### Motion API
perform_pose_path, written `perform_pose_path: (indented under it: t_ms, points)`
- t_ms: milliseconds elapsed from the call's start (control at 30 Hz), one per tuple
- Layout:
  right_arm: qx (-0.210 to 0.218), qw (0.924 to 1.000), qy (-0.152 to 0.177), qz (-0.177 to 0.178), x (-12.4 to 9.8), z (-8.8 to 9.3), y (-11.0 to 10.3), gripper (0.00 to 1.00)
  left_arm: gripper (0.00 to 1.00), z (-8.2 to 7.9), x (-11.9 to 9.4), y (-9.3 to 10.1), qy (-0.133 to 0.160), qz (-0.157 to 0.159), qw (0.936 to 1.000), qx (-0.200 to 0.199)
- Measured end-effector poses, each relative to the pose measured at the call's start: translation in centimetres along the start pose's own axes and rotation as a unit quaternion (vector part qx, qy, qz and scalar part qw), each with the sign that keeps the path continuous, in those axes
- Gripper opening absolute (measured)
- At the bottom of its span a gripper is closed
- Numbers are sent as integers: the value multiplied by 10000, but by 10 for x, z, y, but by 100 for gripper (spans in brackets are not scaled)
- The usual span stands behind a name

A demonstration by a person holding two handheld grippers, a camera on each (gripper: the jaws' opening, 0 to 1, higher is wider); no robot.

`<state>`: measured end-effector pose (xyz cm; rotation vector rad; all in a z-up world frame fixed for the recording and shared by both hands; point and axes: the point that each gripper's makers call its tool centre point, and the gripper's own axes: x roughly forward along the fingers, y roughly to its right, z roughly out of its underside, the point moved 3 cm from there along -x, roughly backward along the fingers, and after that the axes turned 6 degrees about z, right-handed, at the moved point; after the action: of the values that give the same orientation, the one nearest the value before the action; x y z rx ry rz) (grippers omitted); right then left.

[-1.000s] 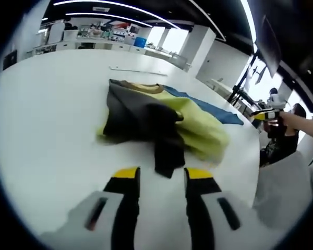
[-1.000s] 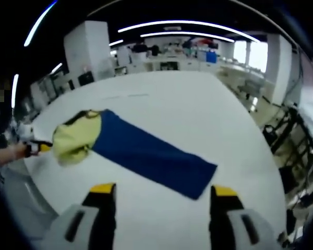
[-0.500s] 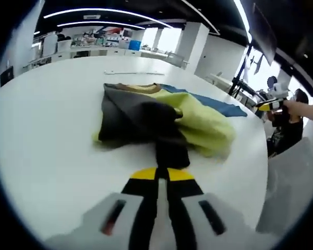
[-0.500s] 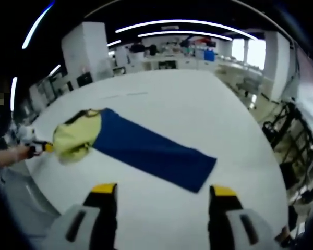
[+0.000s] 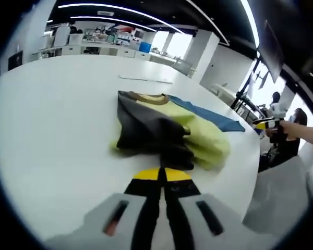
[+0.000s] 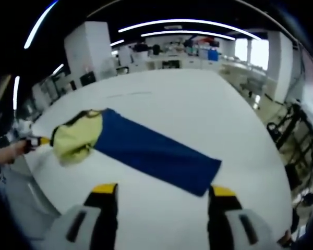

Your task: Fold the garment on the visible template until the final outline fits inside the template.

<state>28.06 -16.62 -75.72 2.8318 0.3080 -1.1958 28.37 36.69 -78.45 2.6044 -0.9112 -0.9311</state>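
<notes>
Left gripper point(image 5: 160, 174) fingers clenched on dark sleeve end of garment point(image 5: 161, 130), low over white bench point(image 5: 52, 120). Garment crumpled, dark and yellow-green, lying partly on blue template point(image 5: 211, 115) beyond it. Right gripper point(image 6: 159, 191) fingers spread apart, grasping nothing, above bench near template's free end. Farther off, person's hand point(image 5: 297, 130) at bench edge.

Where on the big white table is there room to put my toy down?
Bare table lies beyond the blue template and left of the garment, seen from the left gripper. It's crowded where the garment lies bunched on the template's end.
</notes>
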Motion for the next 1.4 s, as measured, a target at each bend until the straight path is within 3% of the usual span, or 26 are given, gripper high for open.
perform_pose_path:
  t_ms: [400, 633, 933, 1067, 1200, 1400]
  points:
    - [-159, 9998, -8, -147, 8, -5, -8, 69, 0, -24, -29, -5, 154, -33, 9997, -203]
    - [-169, 9998, -23, -144, 8, -2, -8, 69, 0, -31, -52, -13, 62, -84, 9996, -256]
    - [-179, 9997, -70, -157, 9, -1, -10, 69, 0, -37, -84, -30, 7, -350, 9988, -328]
    - [-222, 9996, -96, -160, 12, -3, -10, 69, 0, -38, -98, -49, 26, -446, 9984, -340]
    - [-266, 9994, -109, -168, 14, -5, -13, 69, 0, -48, -106, -51, 95, -517, 9979, -375]
    - [-275, 9994, -127, -187, 14, -4, -16, 69, 0, -50, -120, -62, 23, -643, 9975, -307]
